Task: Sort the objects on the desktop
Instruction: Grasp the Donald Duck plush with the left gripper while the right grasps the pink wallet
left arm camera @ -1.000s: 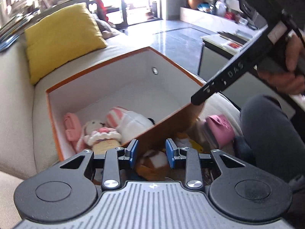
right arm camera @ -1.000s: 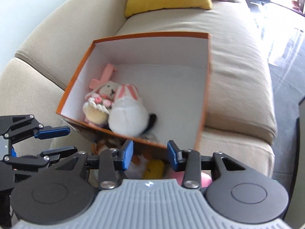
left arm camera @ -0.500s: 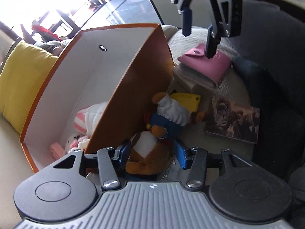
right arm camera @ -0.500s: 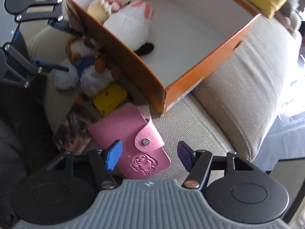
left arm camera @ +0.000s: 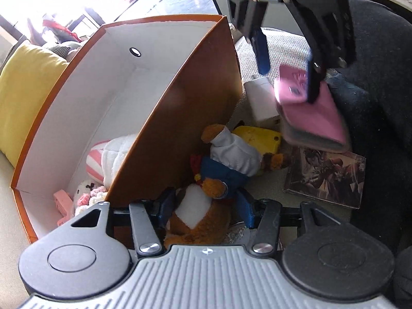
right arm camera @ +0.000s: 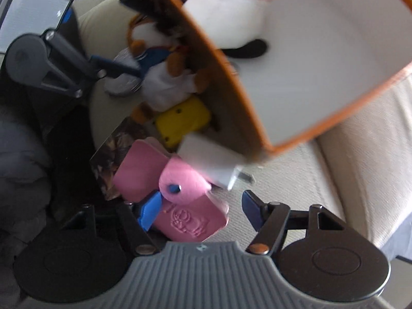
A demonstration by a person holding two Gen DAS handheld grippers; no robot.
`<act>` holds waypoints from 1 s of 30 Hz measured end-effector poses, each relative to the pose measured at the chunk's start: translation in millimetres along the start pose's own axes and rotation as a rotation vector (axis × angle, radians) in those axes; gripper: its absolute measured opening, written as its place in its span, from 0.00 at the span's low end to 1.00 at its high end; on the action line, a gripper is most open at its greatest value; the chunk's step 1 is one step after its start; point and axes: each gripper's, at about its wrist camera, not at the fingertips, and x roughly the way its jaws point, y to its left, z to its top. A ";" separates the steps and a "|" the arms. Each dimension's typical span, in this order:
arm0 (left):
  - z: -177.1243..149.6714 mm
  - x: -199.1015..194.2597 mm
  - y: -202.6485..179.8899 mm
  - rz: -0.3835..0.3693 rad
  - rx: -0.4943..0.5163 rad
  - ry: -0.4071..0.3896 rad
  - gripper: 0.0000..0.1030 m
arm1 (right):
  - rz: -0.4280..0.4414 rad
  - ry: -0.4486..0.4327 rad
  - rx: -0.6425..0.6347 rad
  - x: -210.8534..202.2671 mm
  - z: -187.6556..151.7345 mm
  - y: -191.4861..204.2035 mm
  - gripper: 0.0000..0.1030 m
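L gripper [left arm camera: 204, 207] jaws have just been opening, apart round the brown plush toy [left arm camera: 203, 206], not pinching; R gripper [right arm camera: 198, 209] likewise spread over the pink wallet [right arm camera: 180, 200]; orange box [left arm camera: 180, 108] at 10 o'clock; centre each, close squarely, then lift.

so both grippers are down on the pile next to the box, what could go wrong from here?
1. The right gripper straddles the pink pouch, with the white charger close beside it; closing could catch or shove the charger.
2. The left gripper is around the plush toy, hard against the orange box wall; its finger may snag the wall.
3. The two grippers work close together and could collide on lifting.
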 end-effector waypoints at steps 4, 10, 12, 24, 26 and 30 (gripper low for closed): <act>-2.5 0.5 -0.2 0.014 -0.030 -0.009 0.60 | 0.056 0.011 0.020 5.4 0.0 2.1 0.61; -2.9 -3.6 -0.6 0.036 -0.036 -0.020 0.55 | -0.013 -0.026 0.038 -11.5 -14.9 10.5 0.30; -2.9 -6.2 1.2 0.038 -0.045 -0.022 0.51 | -0.026 -0.043 0.076 -19.7 -19.7 8.4 0.23; -10.4 -45.0 19.2 0.062 -0.215 -0.067 0.40 | -0.079 -0.055 0.197 -21.8 -53.5 61.7 0.43; -20.2 -52.5 20.4 0.049 -0.275 -0.087 0.39 | -0.076 -0.080 0.330 -16.6 -61.6 65.7 0.43; -20.3 -65.1 21.1 0.042 -0.375 -0.134 0.38 | -0.026 -0.120 0.597 -16.0 -75.0 59.0 0.48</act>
